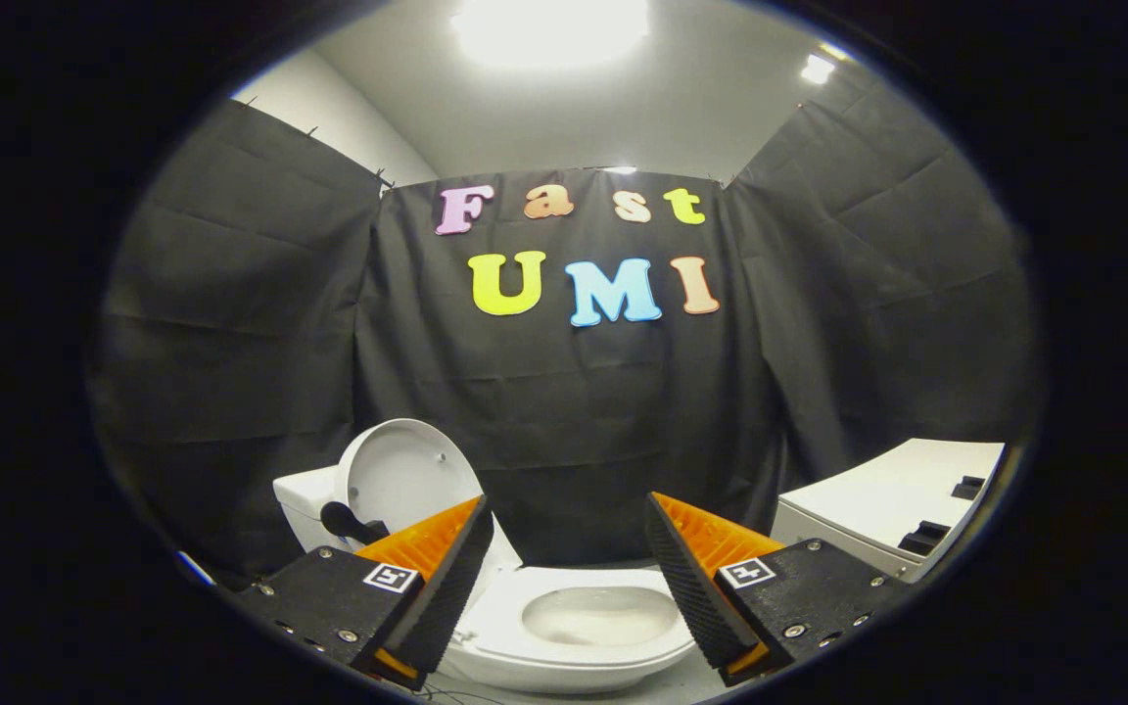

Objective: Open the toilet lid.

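Note:
A white toilet (574, 632) stands just ahead of my fingers, its bowl showing in the gap between them. Its round white lid (407, 475) stands upright, leaning back against the white tank (302, 499) beyond the left finger. A black flush handle (344, 521) sticks out from the tank. My gripper (569, 563) is open, with a wide gap between its jaws. The orange-and-black fingers (446, 578) hold nothing and hover above the seat rim, apart from the lid.
A white cabinet or appliance top (902, 494) with black recesses stands to the right of the toilet, beyond the right finger. Black cloth walls close the booth behind and on both sides. The floor shows grey under the bowl.

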Demonstrator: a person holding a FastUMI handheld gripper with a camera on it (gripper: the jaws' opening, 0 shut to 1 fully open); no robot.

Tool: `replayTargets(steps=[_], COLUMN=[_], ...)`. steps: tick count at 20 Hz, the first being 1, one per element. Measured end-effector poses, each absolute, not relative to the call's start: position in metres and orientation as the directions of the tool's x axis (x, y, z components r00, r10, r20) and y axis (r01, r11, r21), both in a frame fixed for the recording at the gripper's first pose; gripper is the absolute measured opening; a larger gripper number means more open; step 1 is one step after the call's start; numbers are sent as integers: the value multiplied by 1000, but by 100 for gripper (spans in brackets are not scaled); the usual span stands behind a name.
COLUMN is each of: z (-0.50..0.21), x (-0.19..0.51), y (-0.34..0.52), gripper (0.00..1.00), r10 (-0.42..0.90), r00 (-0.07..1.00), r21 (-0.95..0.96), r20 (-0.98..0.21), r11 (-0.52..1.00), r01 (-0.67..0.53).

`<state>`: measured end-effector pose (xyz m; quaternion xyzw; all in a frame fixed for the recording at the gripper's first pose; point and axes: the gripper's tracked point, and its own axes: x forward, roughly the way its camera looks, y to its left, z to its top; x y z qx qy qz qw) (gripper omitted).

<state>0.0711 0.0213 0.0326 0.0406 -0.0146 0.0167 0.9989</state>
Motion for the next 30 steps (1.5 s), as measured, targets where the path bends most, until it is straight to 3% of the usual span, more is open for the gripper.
replayTargets(steps=[11, 30], z=[6, 2], x=[62, 68], y=[-15, 5], gripper=[96, 96], r10=[-33, 22], r00=[999, 1000], r21=[114, 120], r20=[0, -2], r11=[993, 993], r01=[33, -22])
